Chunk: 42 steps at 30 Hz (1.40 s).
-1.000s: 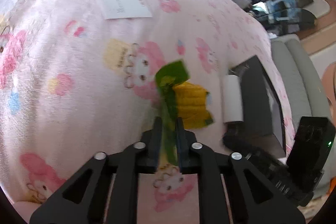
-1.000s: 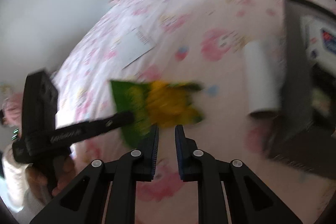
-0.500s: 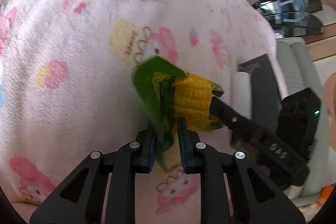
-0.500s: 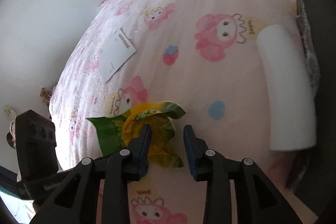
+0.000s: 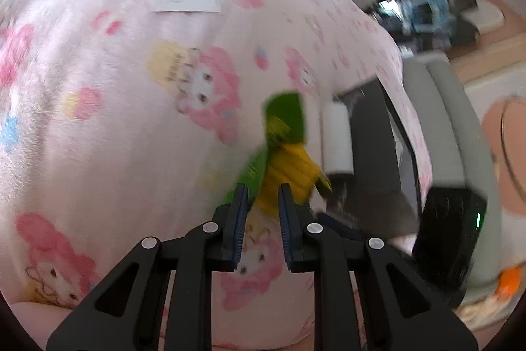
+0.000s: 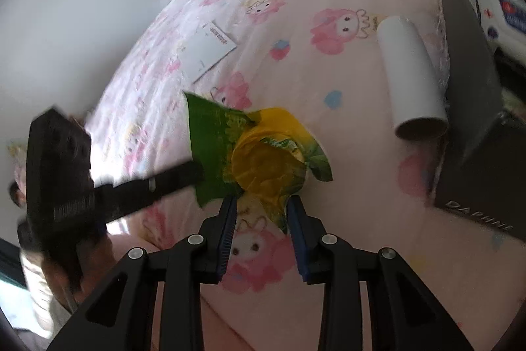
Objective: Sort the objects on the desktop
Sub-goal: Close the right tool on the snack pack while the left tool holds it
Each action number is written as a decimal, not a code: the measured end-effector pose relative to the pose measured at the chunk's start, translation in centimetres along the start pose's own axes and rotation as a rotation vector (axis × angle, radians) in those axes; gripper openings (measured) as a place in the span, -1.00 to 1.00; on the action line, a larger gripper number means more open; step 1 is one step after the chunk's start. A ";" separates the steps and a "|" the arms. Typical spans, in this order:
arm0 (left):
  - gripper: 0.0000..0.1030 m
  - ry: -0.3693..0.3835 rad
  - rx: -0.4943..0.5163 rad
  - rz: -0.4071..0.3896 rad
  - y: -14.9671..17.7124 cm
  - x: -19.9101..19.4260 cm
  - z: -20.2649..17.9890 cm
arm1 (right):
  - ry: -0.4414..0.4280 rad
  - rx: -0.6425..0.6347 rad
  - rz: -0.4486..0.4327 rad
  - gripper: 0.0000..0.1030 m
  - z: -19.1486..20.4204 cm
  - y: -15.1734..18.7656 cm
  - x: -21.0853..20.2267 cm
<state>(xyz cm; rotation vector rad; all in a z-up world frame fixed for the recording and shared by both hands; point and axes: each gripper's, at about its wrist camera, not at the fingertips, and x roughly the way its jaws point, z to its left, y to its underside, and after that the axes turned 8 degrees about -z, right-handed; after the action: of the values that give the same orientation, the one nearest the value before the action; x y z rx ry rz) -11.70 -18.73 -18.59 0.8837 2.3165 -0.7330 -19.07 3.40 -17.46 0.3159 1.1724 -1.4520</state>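
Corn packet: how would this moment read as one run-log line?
left gripper: shut on corn packet | right gripper: around its lower end, grip unclear | below: pink blanket

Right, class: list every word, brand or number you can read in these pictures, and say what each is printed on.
"DAPHNE": on the side of the dark box, right wrist view.
White card: red print along one edge, too small to read.
Green and yellow packet: lettering too blurred to read.
White and blue pack in the box: logo unreadable.
White roll: no text.
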 end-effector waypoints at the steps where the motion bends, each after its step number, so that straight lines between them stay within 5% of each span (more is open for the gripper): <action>1: -0.65 -0.001 -0.027 0.006 -0.4 0.3 0.4 | 0.021 -0.014 -0.003 -0.43 0.1 0.0 0.0; 6: -0.48 -0.062 -0.016 0.059 -1.7 2.9 0.6 | 0.020 0.027 -0.034 -0.35 -1.1 -1.4 0.7; 8: -0.47 -0.063 -0.014 0.092 -1.9 4.0 0.5 | 0.000 0.033 -0.044 0.00 -1.3 -1.9 1.2; 13: -0.43 -0.037 -0.027 0.105 -2.2 5.0 0.7 | -0.013 0.044 -0.032 0.05 -2.4 -1.8 3.7; 22: -0.53 0.041 0.006 0.126 -0.8 4.9 -0.3 | -0.055 0.029 -0.076 -0.38 -1.7 -1.5 2.0; 35: -0.53 0.011 0.062 0.159 1.5 4.1 -1.5 | -0.031 -0.025 -0.062 -0.38 -0.7 -0.2 -0.9; 38: -0.36 0.004 0.024 0.144 1.1 4.3 -0.7 | 0.025 -0.005 -0.056 -0.38 -1.8 0.1 -0.1; 42: -0.32 -0.015 0.013 0.138 0.9 5.0 -0.6 | -0.022 0.054 -0.042 -0.30 -3.3 0.2 1.3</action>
<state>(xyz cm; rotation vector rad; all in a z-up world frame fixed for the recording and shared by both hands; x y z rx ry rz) -14.40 -15.67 -21.74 1.0287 2.2149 -0.6936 -20.65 5.25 -19.98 0.3129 1.1300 -1.5222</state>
